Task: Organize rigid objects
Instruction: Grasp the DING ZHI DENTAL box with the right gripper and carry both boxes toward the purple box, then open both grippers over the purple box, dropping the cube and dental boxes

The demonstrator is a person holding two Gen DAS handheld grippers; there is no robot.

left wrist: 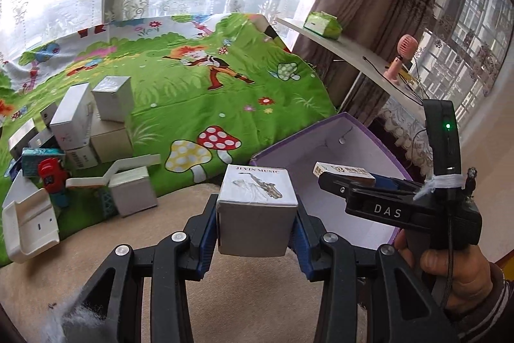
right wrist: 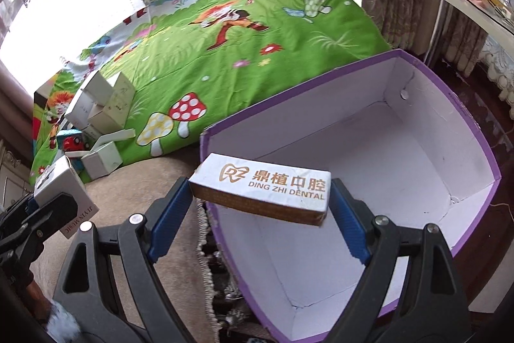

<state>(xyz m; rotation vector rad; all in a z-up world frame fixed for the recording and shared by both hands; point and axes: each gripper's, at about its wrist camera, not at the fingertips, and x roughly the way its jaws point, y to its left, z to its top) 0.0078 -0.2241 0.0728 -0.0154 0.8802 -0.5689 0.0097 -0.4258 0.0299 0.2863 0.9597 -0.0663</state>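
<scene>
Carrying step: my left gripper (left wrist: 257,224) clamps the white cube box (left wrist: 256,211), short of the purple bin (right wrist: 350,130); my right gripper (right wrist: 260,214) pinches the flat dental box (right wrist: 261,192) over the bin's near rim. Next: ease both forward, release inside, 1 then 2

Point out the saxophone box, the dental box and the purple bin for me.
saxophone box (left wrist: 255,219): left wrist view, front face.
dental box (right wrist: 261,193): right wrist view, printed top face.
purple bin (right wrist: 427,79): right wrist view, far inner wall.
</scene>
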